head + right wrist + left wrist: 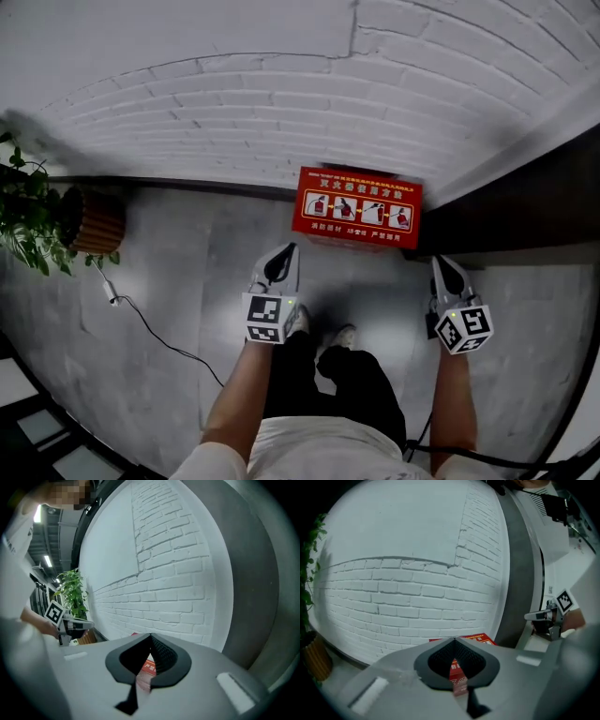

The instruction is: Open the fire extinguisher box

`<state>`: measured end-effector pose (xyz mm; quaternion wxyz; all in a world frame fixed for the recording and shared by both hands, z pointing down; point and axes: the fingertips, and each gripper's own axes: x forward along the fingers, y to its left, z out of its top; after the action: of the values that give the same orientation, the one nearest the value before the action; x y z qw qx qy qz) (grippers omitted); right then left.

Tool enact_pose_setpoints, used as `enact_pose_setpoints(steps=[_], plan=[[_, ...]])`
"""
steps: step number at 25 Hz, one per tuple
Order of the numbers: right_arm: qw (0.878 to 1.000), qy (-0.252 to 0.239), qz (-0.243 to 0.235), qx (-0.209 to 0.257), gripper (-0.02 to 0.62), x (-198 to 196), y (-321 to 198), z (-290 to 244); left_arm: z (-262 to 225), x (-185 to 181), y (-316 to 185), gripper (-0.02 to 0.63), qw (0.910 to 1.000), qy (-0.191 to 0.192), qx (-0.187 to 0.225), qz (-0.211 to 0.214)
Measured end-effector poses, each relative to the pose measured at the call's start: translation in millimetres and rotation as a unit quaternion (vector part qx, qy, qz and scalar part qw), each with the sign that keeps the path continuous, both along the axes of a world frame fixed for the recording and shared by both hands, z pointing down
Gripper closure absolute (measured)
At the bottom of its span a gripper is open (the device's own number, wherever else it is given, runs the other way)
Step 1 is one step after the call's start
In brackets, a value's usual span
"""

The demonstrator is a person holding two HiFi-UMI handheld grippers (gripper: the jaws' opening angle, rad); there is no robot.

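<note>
The red fire extinguisher box point(356, 206) stands on the grey floor against the white brick wall, its lid with pictograms facing up and down flat. My left gripper point(287, 249) hovers just short of the box's near left corner, shut with nothing held. My right gripper point(442, 261) hangs off the box's near right corner, also shut and holding nothing. In the left gripper view the meeting tips point(454, 640) point at the box point(482, 639). In the right gripper view the closed tips point(150, 635) let a strip of the box point(149, 668) show below them.
A plant point(23, 216) in a slatted wooden pot point(92, 221) stands at the left by the wall. A thin cable point(150, 328) trails across the floor. A dark panel point(525, 202) runs along the right. The person's shoes point(323, 328) are between the grippers.
</note>
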<state>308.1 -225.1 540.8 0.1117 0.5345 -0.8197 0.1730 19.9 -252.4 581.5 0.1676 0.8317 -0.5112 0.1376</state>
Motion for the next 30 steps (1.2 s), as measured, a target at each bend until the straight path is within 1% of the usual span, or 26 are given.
enact_pose_setpoints(steps=[3,6,9,12,13,14,15,16,18,19,21,24,27,30], plan=[[1.0,-0.006,0.003,0.002,0.591,0,0,37,62,-6,-13,0.6,1.0,-0.004,-0.004,-0.002],[1.0,-0.01,-0.001,0.002,0.591,-5,3,76,115,-19,-23,0.6,0.9999,-0.014,-0.005,-0.007],[1.0,-0.008,-0.009,-0.013,0.591,-12,10,113,162,-28,-32,0.6,0.9996,-0.027,-0.003,-0.005],[0.999,-0.008,-0.019,-0.036,0.591,-21,22,135,202,-28,-40,0.599,0.9994,-0.033,-0.01,0.008],[0.999,-0.008,-0.021,-0.042,0.591,-24,26,138,210,-26,-41,0.563,0.9993,-0.03,-0.013,0.017],[0.999,-0.008,-0.024,-0.047,0.591,-27,30,140,214,-24,-43,0.478,0.9992,-0.026,-0.015,0.026],[0.998,-0.008,-0.027,-0.051,0.591,-29,33,142,217,-22,-44,0.446,0.999,-0.023,-0.016,0.034],[0.998,-0.007,-0.03,-0.052,0.591,-32,34,142,218,-21,-46,0.442,0.9989,-0.021,-0.015,0.039],[0.998,-0.004,-0.035,-0.052,0.591,-37,32,144,216,-18,-50,0.448,0.9989,-0.021,-0.011,0.042],[0.998,-0.003,-0.036,-0.051,0.591,-39,30,146,215,-18,-51,0.472,0.9989,-0.022,-0.009,0.041],[0.998,-0.003,-0.036,-0.049,0.591,-43,22,151,214,-17,-51,0.489,0.999,-0.024,-0.008,0.038],[0.999,0.003,-0.032,-0.042,0.591,-42,11,160,214,-16,-50,0.492,0.9992,-0.022,-0.011,0.032],[0.999,0.006,-0.017,-0.043,0.591,-33,2,176,213,-16,-51,0.492,0.9993,-0.023,-0.01,0.028],[0.999,0.002,-0.001,-0.047,0.591,-25,-3,183,211,-15,-51,0.492,0.999,-0.029,-0.008,0.034]])
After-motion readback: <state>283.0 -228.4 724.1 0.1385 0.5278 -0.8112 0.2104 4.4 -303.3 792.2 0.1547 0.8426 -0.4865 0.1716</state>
